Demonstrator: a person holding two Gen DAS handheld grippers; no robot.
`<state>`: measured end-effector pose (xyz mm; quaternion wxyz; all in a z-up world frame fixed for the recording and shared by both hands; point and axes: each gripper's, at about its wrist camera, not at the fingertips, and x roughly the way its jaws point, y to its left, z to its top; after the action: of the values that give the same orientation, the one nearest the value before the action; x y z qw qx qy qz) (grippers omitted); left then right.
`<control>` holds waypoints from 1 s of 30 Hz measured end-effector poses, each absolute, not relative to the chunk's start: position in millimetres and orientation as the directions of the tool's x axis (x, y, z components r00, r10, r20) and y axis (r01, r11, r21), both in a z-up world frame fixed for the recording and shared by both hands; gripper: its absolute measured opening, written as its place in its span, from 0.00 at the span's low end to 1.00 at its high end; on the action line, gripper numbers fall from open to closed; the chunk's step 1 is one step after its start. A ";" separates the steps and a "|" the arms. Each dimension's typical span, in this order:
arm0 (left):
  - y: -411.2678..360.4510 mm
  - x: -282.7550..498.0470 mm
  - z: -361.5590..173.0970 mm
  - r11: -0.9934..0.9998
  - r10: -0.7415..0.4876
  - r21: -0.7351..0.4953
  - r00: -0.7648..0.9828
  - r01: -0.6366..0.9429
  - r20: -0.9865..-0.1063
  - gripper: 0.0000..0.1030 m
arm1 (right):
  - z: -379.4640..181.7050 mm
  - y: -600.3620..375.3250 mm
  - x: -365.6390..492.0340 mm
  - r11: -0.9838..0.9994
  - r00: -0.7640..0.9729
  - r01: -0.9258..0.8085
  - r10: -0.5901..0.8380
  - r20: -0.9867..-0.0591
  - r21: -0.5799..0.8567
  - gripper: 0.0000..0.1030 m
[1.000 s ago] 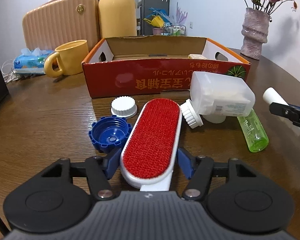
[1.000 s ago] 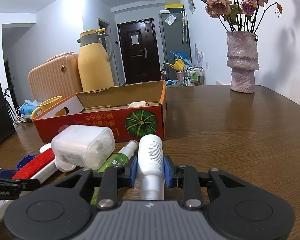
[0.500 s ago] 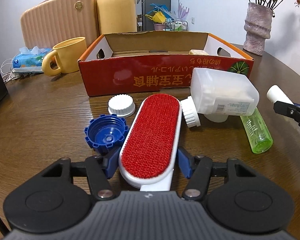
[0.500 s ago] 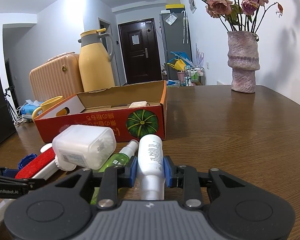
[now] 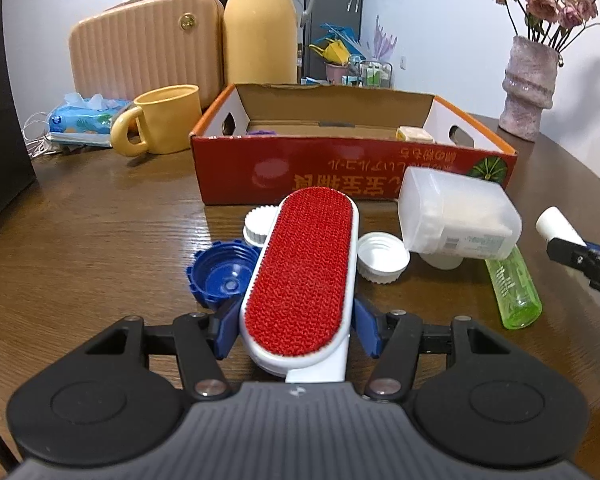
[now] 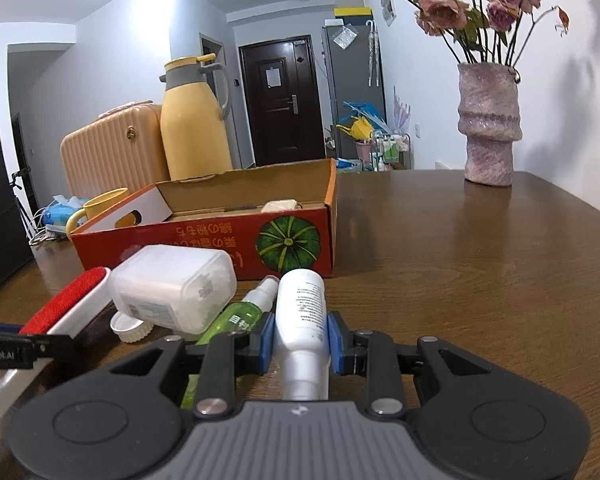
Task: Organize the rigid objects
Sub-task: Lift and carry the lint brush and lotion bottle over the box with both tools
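Observation:
My left gripper (image 5: 296, 330) is shut on a white lint brush with a red pad (image 5: 304, 272) and holds it raised above the table, pointing at the open red cardboard box (image 5: 352, 172). My right gripper (image 6: 300, 338) is shut on a white bottle (image 6: 302, 308) just in front of the box's right corner (image 6: 296, 240). On the table lie a clear plastic jar (image 5: 458, 216) on its side, a green spray bottle (image 5: 512, 288), a blue cap (image 5: 220, 278) and two white caps (image 5: 382, 256). The box holds a small beige item (image 5: 414, 134).
A yellow mug (image 5: 160, 120), tissue pack (image 5: 84, 118), beige case (image 5: 144, 52) and yellow thermos (image 5: 260, 28) stand behind and left of the box. A pink vase with flowers (image 6: 488, 128) stands at the far right of the wooden table (image 6: 480, 260).
My left gripper has lifted the lint brush off the table; its tip now overlaps the box front. One white cap beside the jar now lies open side up. The right gripper barely moved.

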<state>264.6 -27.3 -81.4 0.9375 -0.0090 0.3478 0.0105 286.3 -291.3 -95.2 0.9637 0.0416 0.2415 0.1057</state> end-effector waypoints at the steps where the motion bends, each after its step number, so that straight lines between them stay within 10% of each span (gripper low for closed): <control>1: -26.4 263.7 -79.5 1.000 0.012 -0.013 0.761 -0.027 -0.649 0.57 | -94.0 -290.2 284.8 0.974 0.864 -0.188 0.225 -0.451 0.126 0.26; 30: -22.2 291.7 -9.7 0.999 -0.004 -0.038 0.827 -0.020 -0.562 0.57 | -37.9 -257.3 310.0 0.968 0.886 -0.230 0.249 -0.390 0.096 0.26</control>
<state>291.7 -22.2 -9.7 0.9556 -0.0209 0.2938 0.0041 310.0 -257.3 -37.9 0.9709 0.0237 0.2038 0.1235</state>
